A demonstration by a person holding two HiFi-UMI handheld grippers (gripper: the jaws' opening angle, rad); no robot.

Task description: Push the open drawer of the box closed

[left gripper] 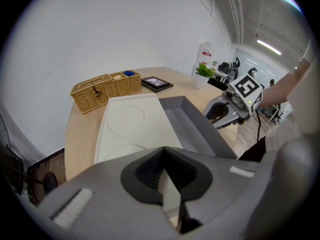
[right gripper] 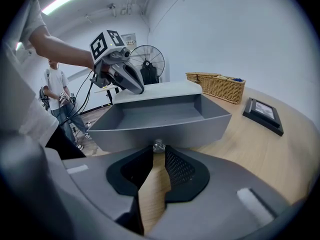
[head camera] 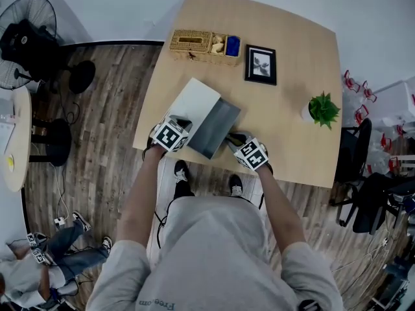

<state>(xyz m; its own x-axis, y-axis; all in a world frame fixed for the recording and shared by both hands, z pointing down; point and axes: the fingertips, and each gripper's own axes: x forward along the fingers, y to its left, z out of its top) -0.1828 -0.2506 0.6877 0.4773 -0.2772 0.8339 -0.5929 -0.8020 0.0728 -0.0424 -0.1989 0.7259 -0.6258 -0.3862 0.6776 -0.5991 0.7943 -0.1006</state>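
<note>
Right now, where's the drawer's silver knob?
Right gripper view, centre: the small silver knob on the grey drawer front, at the tips of the right hand-held gripper.

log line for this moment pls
drawer: open | left gripper: shut, at box | right gripper: shut, at knob

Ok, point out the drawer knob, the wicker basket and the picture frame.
drawer knob [right gripper: 158, 145], right gripper view, shiny front
wicker basket [head camera: 193, 43], head view, closed lid
picture frame [head camera: 260, 64], head view, centre of print
</note>
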